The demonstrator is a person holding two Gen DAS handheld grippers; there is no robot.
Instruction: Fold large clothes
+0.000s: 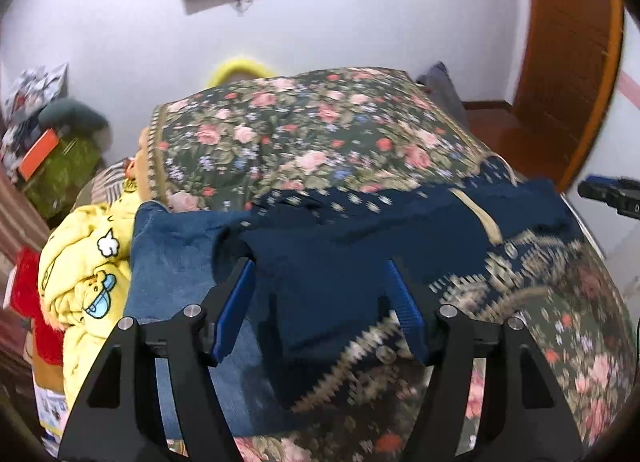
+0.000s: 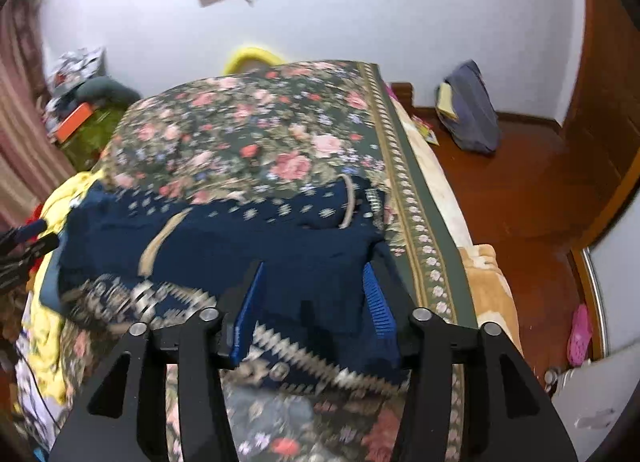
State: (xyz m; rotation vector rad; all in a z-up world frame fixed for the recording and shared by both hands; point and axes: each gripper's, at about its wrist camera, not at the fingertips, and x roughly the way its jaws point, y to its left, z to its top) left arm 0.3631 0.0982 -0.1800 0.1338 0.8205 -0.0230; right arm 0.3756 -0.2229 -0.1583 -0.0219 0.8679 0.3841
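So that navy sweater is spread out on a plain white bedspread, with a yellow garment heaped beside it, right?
Not quite. The bedspread is not plain white: it is dark green with pink and red flowers, as the left wrist view shows. The rest holds: the navy sweater lies spread on it, and a yellow garment is heaped beside it.

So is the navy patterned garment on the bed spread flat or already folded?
Folded at least once: the navy patterned garment lies as a doubled band across the floral bedspread, its patterned hem turned over near the cameras. How many layers, cannot tell.
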